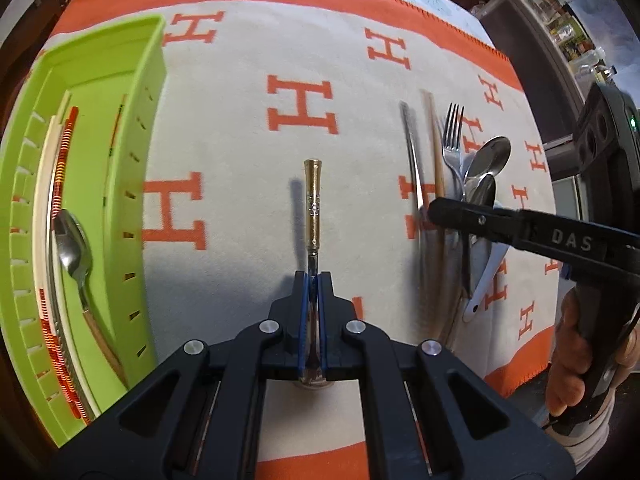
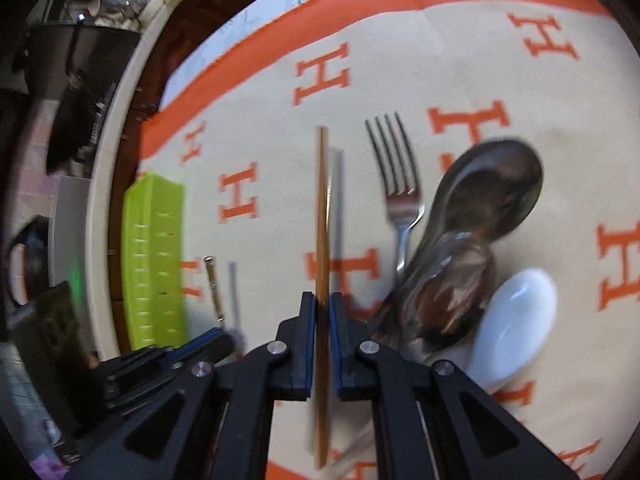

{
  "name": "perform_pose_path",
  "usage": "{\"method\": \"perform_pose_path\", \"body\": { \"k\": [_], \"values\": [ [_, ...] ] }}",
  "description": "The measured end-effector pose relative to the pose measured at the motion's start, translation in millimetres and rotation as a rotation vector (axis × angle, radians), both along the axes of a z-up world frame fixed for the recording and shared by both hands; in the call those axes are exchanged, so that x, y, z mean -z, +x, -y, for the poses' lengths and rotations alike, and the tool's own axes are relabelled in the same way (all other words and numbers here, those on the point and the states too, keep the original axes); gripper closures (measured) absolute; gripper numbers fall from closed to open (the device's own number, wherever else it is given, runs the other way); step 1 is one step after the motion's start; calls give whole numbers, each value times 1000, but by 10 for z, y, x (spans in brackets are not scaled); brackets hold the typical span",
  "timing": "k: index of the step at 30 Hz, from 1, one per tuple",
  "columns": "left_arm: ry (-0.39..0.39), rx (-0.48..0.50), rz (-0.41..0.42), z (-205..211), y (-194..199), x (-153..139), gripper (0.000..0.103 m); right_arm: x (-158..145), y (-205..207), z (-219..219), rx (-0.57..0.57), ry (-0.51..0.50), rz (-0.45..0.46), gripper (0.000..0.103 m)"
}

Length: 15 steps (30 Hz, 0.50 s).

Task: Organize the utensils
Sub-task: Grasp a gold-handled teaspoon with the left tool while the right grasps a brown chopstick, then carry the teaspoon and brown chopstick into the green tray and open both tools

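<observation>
In the left wrist view, the left gripper [image 1: 313, 280] is clamped on a gold-handled utensil [image 1: 312, 204], lifted over the cloth [image 1: 240, 152], likely bound for the green tray [image 1: 132, 128] at far left, where a spoon [image 1: 72, 240] already lies. The right gripper [image 1: 440, 210], lettered "DAS", reaches into the pile at right.

In the right wrist view, its pads [image 2: 306, 340] close narrowly on a wooden chopstick [image 2: 322, 216], beside the fork [image 2: 400, 184], steel spoons [image 2: 492, 192] and white spoon [image 2: 516, 316]. Orange "H" letters pattern the cloth.
</observation>
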<state>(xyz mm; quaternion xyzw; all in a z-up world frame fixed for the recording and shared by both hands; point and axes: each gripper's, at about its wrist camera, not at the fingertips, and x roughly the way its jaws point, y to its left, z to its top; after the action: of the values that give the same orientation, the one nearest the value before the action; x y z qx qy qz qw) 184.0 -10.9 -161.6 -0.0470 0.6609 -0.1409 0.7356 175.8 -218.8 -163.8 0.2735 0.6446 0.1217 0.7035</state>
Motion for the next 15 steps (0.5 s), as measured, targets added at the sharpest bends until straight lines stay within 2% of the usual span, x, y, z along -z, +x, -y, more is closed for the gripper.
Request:
{"method": "perform_pose_path", "body": {
  "k": [9,15],
  "values": [
    [-31,-13,53,-173,-84,-339,101,-336,-115,-309,-43,54,90,97],
    [-47,-15,116,-405,-194,-717,101,-647,-124,-622,-87,105,136,97]
  ]
}}
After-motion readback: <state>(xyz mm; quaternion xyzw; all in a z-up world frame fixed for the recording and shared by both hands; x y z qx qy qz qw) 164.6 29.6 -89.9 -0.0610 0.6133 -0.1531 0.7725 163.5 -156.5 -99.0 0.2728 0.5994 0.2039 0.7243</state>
